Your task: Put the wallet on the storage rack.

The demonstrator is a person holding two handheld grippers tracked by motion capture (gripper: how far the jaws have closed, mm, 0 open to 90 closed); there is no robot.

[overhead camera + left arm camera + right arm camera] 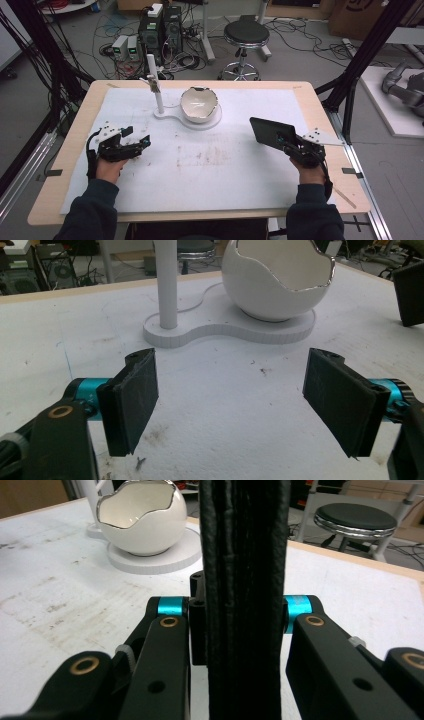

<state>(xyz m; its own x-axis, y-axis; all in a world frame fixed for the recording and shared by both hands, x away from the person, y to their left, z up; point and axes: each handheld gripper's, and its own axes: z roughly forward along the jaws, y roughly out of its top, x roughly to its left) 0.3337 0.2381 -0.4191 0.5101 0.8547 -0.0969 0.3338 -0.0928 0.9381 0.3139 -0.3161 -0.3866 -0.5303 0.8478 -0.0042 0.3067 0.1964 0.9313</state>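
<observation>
My right gripper is shut on a flat black leather-like case, held on edge above the right side of the white mat. In the right gripper view the case stands upright between the jaws of that gripper, pressed from both sides. My left gripper rests low over the mat's left side, open with nothing between its pads. A white egg-shaped bowl with a jagged rim sits on a white base beside a white post at the far middle.
The bowl and post stand straight ahead of the left gripper. Brown stains mark the mat's middle. Beyond the table's far edge are a stool and computer boxes. A black frame strut rises at the right.
</observation>
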